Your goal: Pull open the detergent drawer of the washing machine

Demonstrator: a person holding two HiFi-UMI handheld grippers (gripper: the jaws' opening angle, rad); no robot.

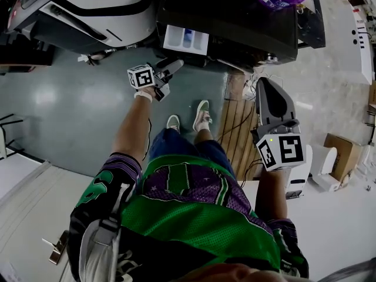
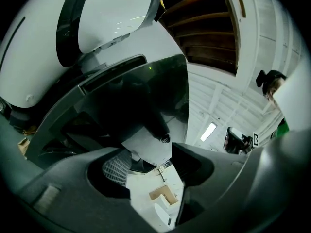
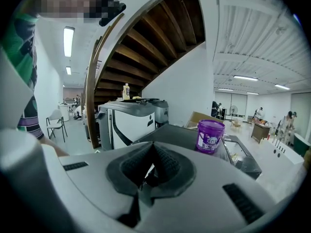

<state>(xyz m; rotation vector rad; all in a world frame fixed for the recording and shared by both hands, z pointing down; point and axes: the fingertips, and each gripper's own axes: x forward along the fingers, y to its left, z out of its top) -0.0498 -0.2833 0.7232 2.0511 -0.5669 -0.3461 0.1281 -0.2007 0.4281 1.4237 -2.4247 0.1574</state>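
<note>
With the detergent drawer (image 1: 185,40) standing out of the washing machine (image 1: 235,16) front, the left gripper (image 1: 175,65) spread and empty near it, the right gripper (image 1: 265,84) pressed together well apart: easy to knock the protruding drawer sideways with a careless move.

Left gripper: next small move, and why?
Probably back the left gripper away. The white detergent drawer already juts out of the black washing machine, and the gripper's jaws stand apart below it, holding nothing.
</note>
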